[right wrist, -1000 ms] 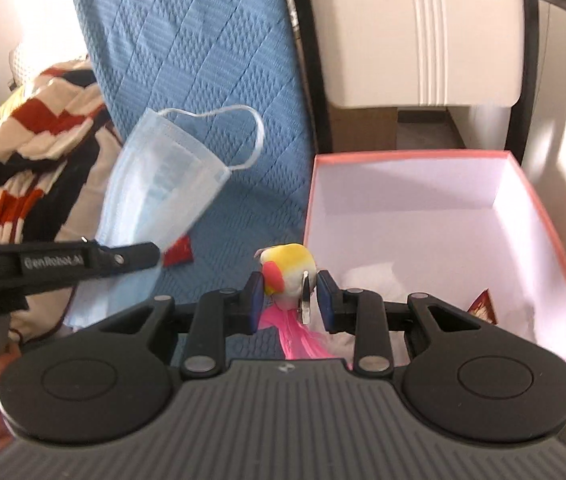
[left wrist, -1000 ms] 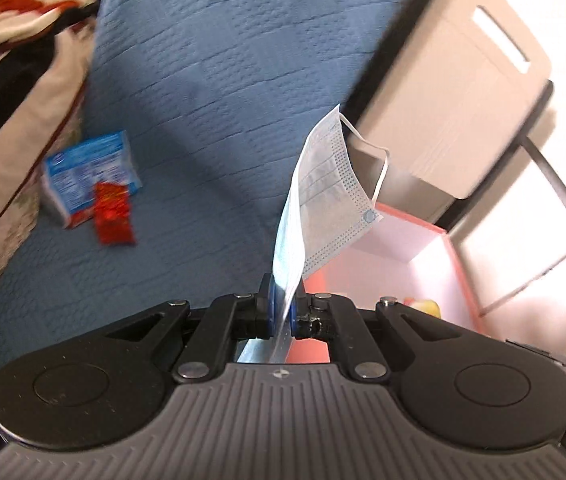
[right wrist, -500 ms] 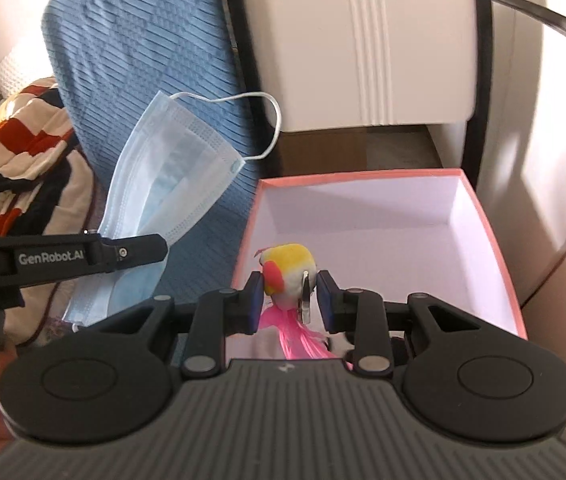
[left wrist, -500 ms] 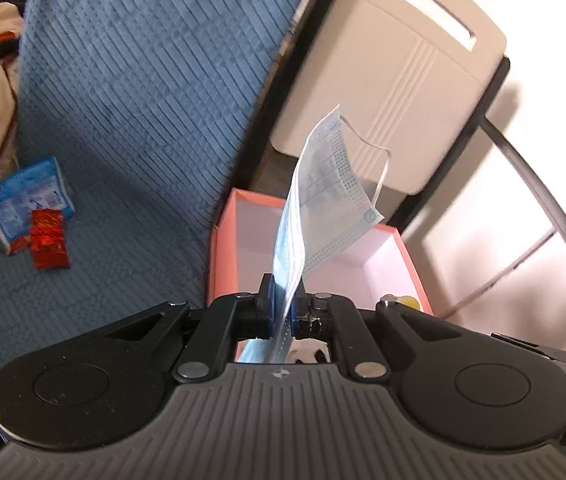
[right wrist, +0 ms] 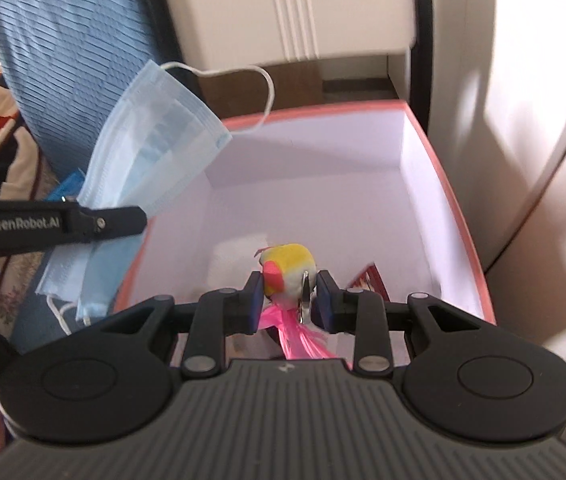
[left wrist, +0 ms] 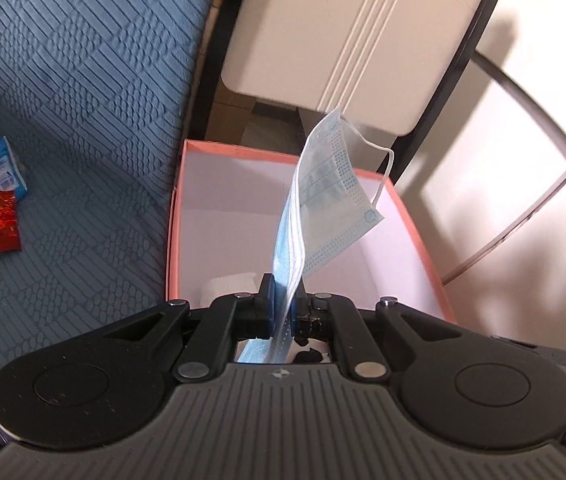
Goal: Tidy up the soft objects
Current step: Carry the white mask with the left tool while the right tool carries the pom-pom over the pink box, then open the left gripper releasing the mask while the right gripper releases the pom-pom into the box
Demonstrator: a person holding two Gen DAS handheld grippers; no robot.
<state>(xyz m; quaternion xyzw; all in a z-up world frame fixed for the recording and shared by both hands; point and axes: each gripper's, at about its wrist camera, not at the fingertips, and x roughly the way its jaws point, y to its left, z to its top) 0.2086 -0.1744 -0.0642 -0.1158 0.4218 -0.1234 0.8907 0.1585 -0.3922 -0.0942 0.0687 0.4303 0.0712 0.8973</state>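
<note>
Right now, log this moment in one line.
left gripper: shut on mask | right gripper: shut on toy | both over box

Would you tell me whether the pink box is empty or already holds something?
Not empty: inside the pink box lie a white wad and a red packet.
</note>
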